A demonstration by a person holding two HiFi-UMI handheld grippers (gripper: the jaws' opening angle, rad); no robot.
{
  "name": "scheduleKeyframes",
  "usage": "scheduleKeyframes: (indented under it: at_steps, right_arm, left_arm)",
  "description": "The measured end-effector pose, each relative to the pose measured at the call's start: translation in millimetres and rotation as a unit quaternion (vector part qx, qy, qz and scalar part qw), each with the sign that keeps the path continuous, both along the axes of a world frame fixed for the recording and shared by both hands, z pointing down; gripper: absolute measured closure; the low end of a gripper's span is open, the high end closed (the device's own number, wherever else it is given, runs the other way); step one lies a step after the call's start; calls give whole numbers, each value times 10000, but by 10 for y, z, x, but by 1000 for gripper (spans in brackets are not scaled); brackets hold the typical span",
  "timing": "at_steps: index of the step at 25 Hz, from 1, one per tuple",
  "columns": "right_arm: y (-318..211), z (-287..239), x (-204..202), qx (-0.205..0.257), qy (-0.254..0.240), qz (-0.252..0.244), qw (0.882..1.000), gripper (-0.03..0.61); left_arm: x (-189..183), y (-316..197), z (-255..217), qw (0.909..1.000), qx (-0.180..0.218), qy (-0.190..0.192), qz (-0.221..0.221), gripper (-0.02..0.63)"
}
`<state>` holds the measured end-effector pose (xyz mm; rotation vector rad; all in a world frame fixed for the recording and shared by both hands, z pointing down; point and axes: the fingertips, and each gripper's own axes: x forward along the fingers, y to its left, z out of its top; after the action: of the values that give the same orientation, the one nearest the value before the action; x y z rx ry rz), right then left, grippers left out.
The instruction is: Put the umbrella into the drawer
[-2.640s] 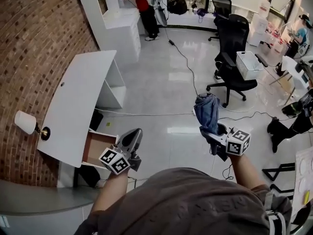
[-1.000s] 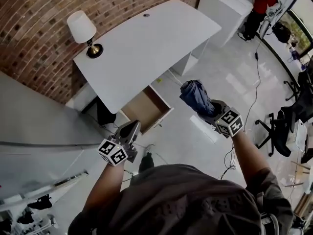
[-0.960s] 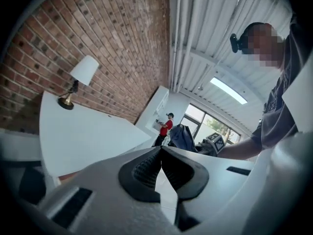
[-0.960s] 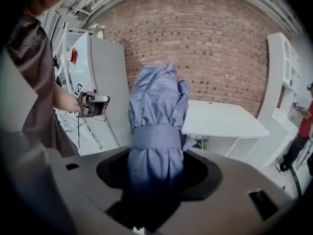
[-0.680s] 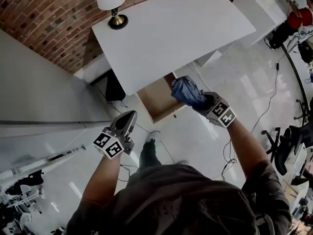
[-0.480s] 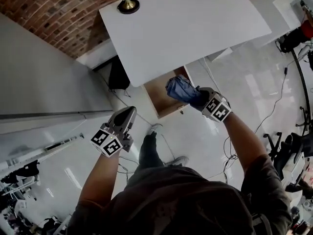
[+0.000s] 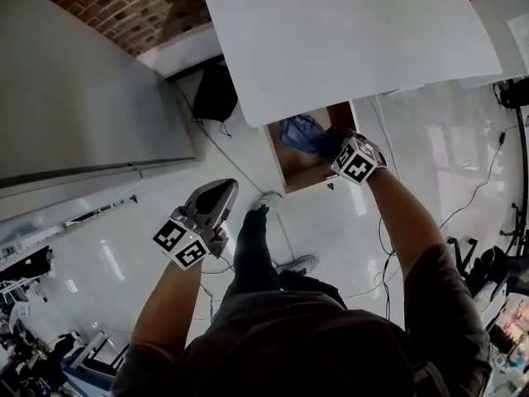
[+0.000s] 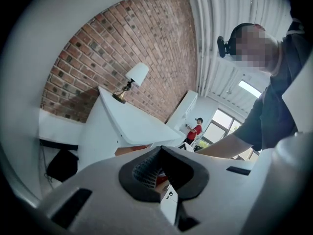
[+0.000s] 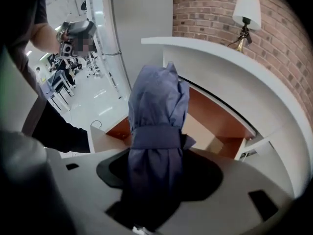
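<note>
One folded blue fabric umbrella (image 7: 300, 132) pinched in right gripper (image 7: 331, 145) over open brown wooden drawer (image 7: 307, 170); left gripper (image 7: 223, 193) pressed together.

The umbrella (image 7: 302, 133) (image 9: 156, 131) is a folded blue fabric one, with its canopy bunched and a matching strap cinching it around the middle. It is riding in the right tool (image 7: 326, 143) (image 9: 156, 168), whose jaws are clamping its lower end, and its free end is pointing into the drawer (image 7: 318, 182) (image 9: 215, 126). The drawer is standing pulled out from under the white counter (image 7: 347, 40), showing a brown wooden inside and a white front, and the umbrella is hanging just above its opening.
</note>
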<state>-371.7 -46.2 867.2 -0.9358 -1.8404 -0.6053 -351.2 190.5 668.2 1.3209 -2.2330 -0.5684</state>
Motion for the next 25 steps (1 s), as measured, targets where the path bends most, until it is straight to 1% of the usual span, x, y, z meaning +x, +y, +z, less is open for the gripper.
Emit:
scheduleKeyframes:
  at_steps: [4,8,15,22,25]
  right_arm:
    - [101,293,-226,25,86,91,9999,327]
    - [130,532,-338,152,97,174,9997,327]
    - [179,894,-402,260,127,288,9992,327]
    - [203,1072,-432,506,126,334,9981,322]
    - [243,1128,-458,529,113,425,9976,322]
  left_arm:
    - [-35,166,157,9998,-74,61,-159,615]
    - [-39,227,259,9997,-135,96,-193,617]
    - [7,258,322,9997,-139,87,-201,615]
    - [46,395,374,9995,-146,191,-222,617]
    - [36,441,406,9994,-135,214,-233,617]
